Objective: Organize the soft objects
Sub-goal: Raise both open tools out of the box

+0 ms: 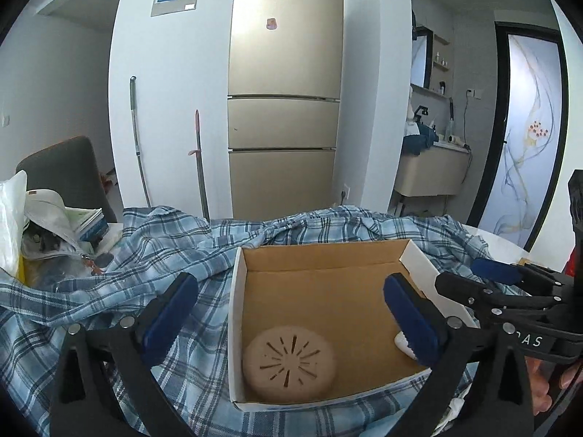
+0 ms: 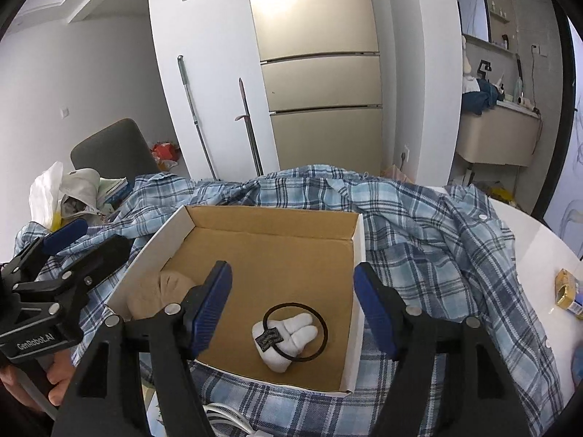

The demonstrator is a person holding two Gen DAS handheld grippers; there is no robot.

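An open cardboard box (image 1: 320, 273) (image 2: 269, 236) sits on a blue plaid shirt (image 1: 109, 291) (image 2: 437, 255) spread over the table. In the box lie a round beige soft pad with slits (image 1: 289, 364), partly hidden in the right wrist view (image 2: 160, 295), and a white plush piece with a black hair tie (image 2: 291, 335), of which only an edge shows in the left wrist view (image 1: 402, 344). My left gripper (image 1: 291, 309) is open and empty above the box's near left side. My right gripper (image 2: 293, 298) is open and empty above the plush piece.
A pile of bags and papers (image 1: 43, 225) lies at the table's left. A small yellow packet (image 2: 566, 291) lies on the white table (image 2: 539, 255) at the right. A grey chair (image 2: 113, 149), a fridge (image 1: 284, 91) and two mop handles stand behind.
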